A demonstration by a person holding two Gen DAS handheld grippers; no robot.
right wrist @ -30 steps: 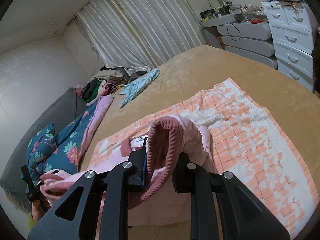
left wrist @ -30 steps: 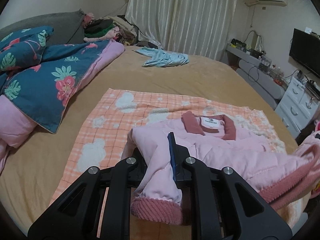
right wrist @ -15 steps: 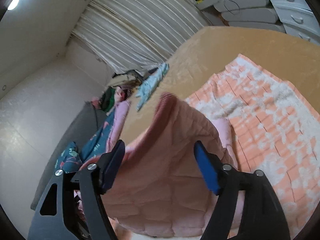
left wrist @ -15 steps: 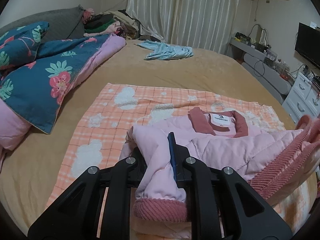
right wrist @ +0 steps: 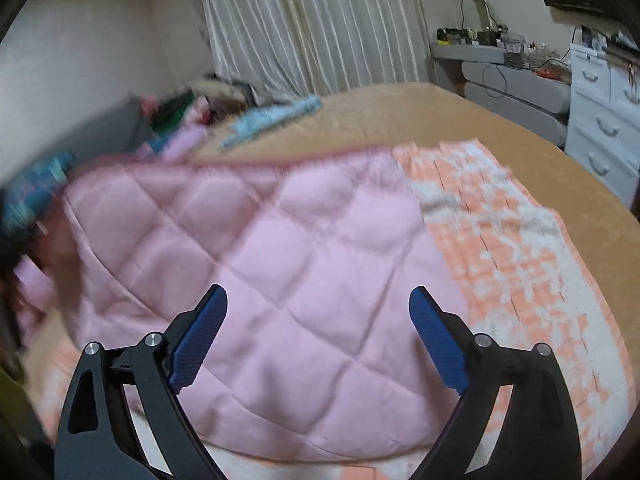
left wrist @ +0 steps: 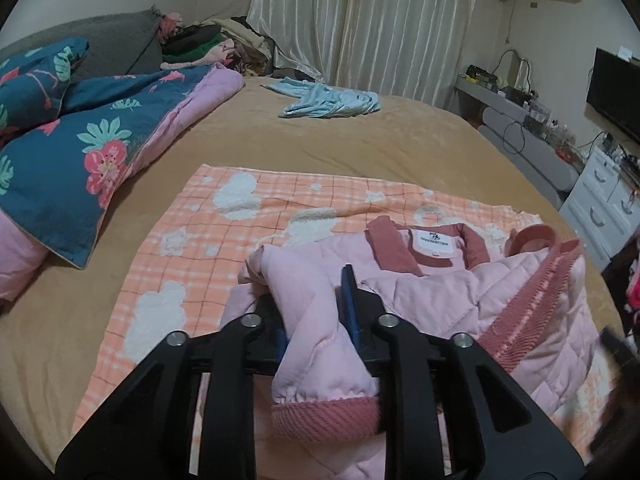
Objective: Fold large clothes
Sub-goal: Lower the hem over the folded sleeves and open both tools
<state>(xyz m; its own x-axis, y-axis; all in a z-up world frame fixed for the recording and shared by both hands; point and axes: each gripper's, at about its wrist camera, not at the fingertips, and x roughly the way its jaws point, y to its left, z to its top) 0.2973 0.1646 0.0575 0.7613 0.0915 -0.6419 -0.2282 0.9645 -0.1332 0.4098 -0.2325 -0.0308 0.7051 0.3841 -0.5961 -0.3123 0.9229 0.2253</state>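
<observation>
Bed: left claw clamps jacket sleeve; right claw spread wide

Both views are lit dimly and evenly by warm indoor light; no lamp is seen and shadows are soft. Strong fisheye distortion is present, with dark vignetted corners and bowed lines at the curtain. The left wrist view is rendered sharply, except for smear at its right edge. The right wrist view is blurred by motion, most heavily at its left side, where the pink jacket is smeared.
</observation>
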